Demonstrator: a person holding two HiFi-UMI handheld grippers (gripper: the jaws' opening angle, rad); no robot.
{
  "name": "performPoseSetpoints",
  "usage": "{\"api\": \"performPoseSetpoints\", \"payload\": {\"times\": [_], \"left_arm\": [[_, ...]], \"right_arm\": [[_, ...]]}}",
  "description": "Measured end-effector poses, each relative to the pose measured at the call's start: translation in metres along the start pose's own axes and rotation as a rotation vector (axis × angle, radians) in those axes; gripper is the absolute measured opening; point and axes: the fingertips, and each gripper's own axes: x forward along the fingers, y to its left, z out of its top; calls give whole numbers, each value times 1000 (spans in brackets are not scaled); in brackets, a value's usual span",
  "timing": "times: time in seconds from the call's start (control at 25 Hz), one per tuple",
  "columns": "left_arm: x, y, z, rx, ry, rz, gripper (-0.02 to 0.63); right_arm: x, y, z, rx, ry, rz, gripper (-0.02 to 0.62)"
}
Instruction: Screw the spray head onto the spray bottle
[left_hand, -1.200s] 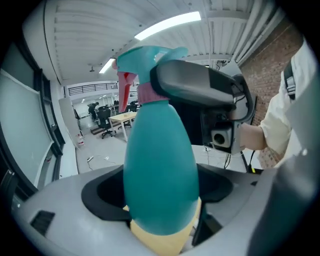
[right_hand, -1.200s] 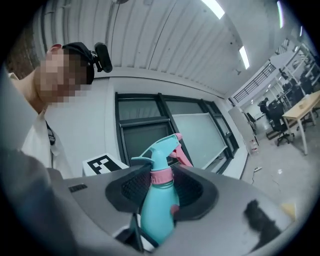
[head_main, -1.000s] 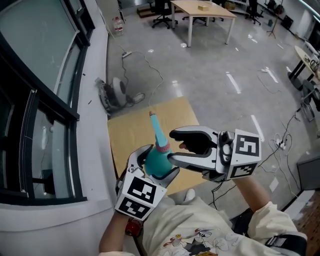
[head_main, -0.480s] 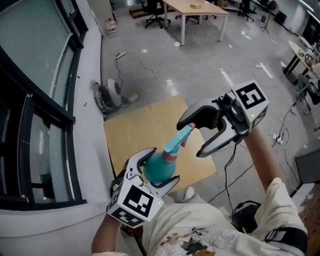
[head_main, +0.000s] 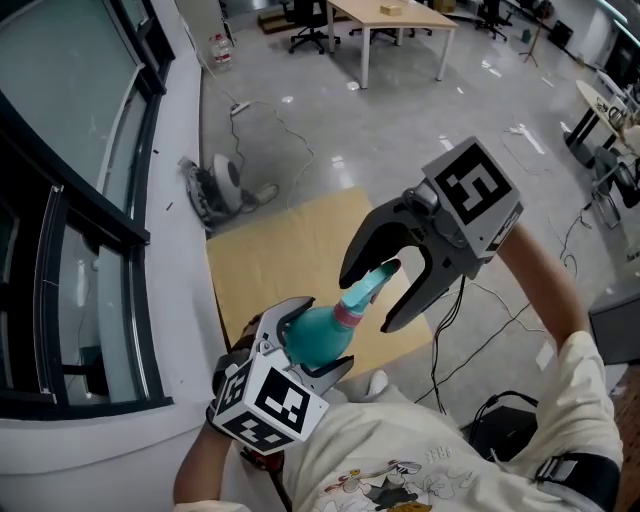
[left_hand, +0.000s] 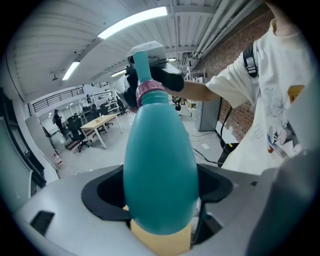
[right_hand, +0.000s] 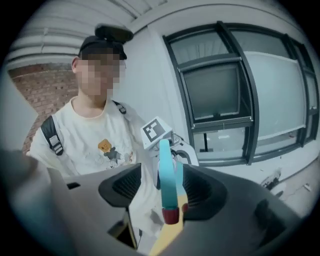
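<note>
My left gripper (head_main: 314, 340) is shut on the belly of a teal spray bottle (head_main: 316, 336), held tilted up and to the right over a tan board (head_main: 262, 262). A pink collar (head_main: 347, 313) joins the bottle to a teal spray head (head_main: 369, 284). My right gripper (head_main: 371, 298) straddles the spray head from above, jaws wide and open. In the right gripper view the spray head (right_hand: 167, 172) with its red tip (right_hand: 170, 216) stands between the pads (right_hand: 124, 190), with a gap on the left side. The left gripper view shows the bottle (left_hand: 159, 170) filling the jaws.
A window wall with a grey sill (head_main: 185, 300) runs along the left. On the floor beyond the board lie a small fan (head_main: 228, 182) and cables (head_main: 290, 130). A desk (head_main: 395, 14) and chairs stand far back. The person's torso (right_hand: 100, 140) faces the right gripper.
The right gripper let go near the collar, swung up and right, turned and opened wide, and now sits over the spray head. The bottle has tipped to the right.
</note>
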Motion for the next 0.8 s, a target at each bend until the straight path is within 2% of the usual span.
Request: {"api": "performPoseSetpoints", "payload": {"times": [0.08,0.2,0.28,0.36,0.48,0.6,0.68,0.8], "left_arm": [[3,-1,1,9,12,-7,413],[9,-5,6,25,25,-14,413],[13,-10,7,28,36,-31,413],[15,-15,5,4,49,-85,413],[13,-27,-2,-54,71,-211,413],[10,-39,-7,-114,99,-319,413],[12,-43,-7,-137,121,-349,411],[15,-41,-11,-120,163,-327,411]], "right_arm": [[1,0,-2,8,100,-18,249],[3,0,-8,-18,185,-4,144],[4,4,-10,-16,221,15,133],[6,6,-11,-25,269,8,129],[13,5,-14,-107,363,-18,127],[18,7,-19,-236,490,-27,127],[19,9,-24,-302,596,-52,127],[19,8,-31,-393,755,-83,127]]}}
